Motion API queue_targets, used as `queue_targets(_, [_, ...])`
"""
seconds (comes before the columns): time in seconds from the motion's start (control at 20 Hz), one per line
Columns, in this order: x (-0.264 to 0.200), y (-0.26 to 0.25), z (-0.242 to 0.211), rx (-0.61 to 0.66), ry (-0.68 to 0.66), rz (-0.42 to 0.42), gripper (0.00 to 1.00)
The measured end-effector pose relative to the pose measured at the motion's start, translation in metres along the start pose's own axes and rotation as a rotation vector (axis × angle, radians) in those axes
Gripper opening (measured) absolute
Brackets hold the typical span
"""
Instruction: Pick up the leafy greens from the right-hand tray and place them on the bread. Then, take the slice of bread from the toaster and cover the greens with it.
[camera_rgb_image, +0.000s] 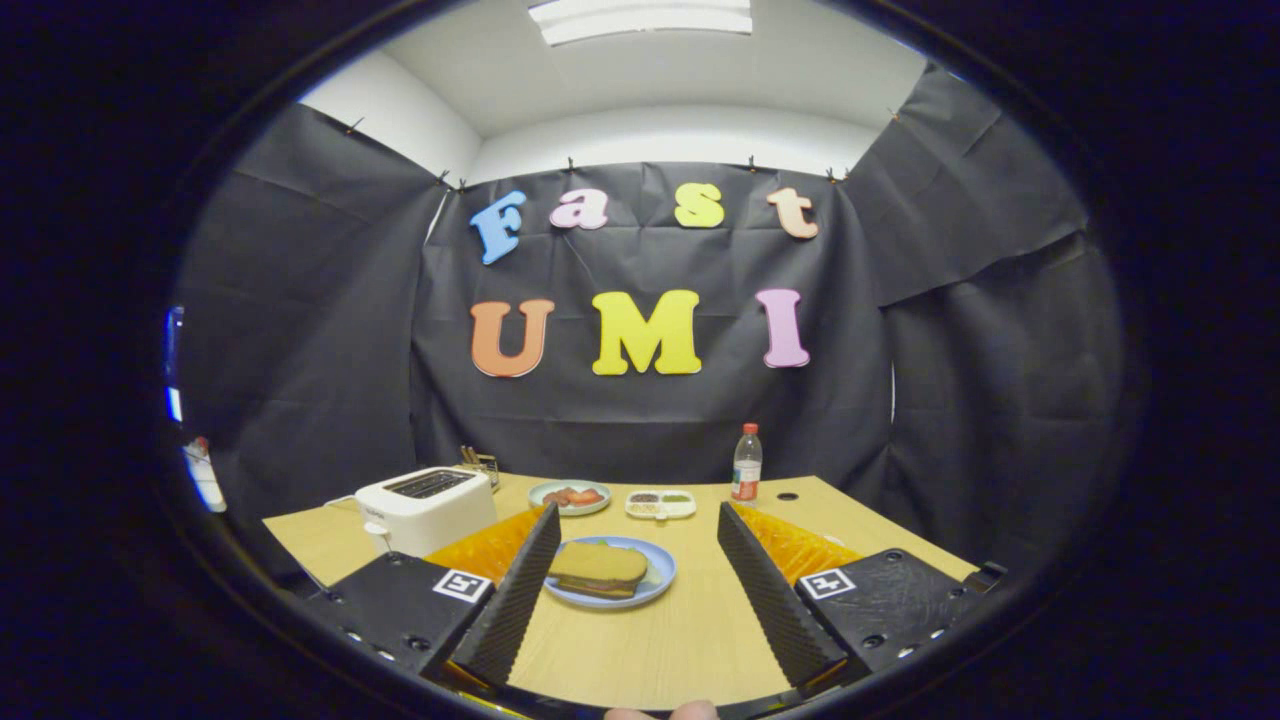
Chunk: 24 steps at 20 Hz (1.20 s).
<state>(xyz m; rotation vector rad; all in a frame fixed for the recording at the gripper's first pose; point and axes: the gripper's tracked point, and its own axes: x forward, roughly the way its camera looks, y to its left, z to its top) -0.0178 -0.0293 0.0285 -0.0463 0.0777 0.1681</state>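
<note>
We see one white toaster (425, 507) at left, its slots looking empty, though that is hard to judge. One blue plate (660, 578) between our wide-open gripper (640, 590) fingers carries two stacked bread slices (598, 567). Beyond sit one dish (569, 496), one tray (660, 504), one bottle (746, 463).

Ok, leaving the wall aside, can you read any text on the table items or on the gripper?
Bottle label: too small to read.
Toaster front marking: too small to read.
Square tags on the gripper: coded patterns, no words.
No quotable text anywhere else.
The fingers stand open, with the sandwich on its plate just ahead, between them.
</note>
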Motion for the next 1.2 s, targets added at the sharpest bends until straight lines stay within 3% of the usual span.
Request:
queue_targets(0.4, [-0.021,0.011,-0.004,0.033,0.007,0.076,0.96])
queue_targets(1.2, [-0.017,0.013,0.007,0.03,-0.023,0.054,0.96])
